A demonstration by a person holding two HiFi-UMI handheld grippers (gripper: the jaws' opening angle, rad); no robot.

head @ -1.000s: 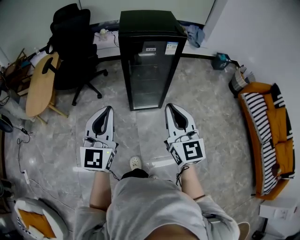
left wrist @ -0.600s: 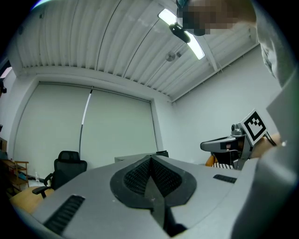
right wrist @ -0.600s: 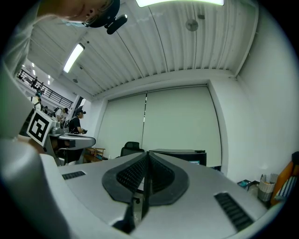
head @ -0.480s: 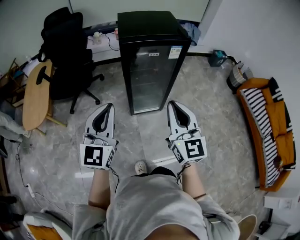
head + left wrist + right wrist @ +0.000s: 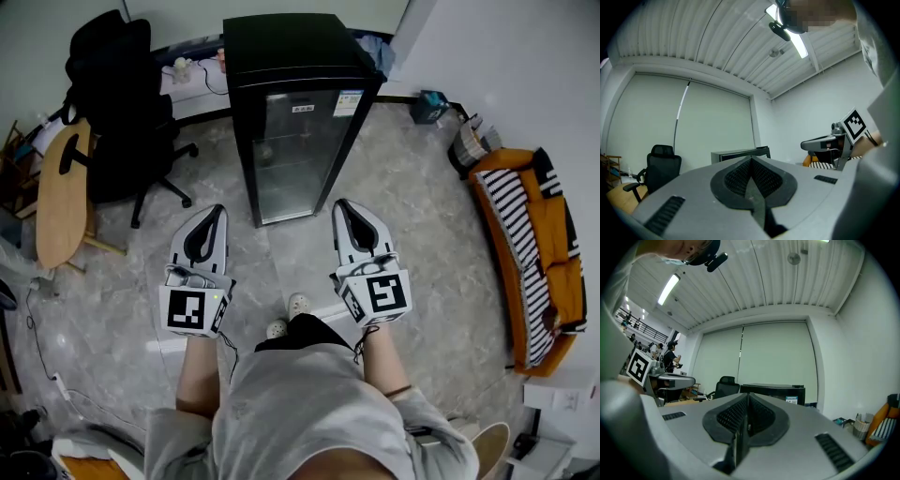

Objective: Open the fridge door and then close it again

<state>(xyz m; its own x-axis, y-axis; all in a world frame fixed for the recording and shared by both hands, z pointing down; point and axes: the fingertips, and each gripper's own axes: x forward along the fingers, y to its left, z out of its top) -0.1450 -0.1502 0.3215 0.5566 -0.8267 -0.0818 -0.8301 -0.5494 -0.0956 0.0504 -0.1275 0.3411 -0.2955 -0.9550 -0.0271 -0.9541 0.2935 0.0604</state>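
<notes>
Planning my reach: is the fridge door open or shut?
Shut. The fridge door lies flush with the front of the fridge, no gap showing.

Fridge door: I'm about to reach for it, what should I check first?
1. Door of the black glass-fronted fridge closed: ok.
2. Nothing in the left gripper: ok, jaws together on nothing.
3. Nothing in the right gripper: ok, jaws together on nothing.
4. Jaws opened ready for a grasp: not ok, both shut.
5. No obstacle on the grey tiled floor up to the fridge: ok.
6. Door handle located: cannot tell.
</notes>
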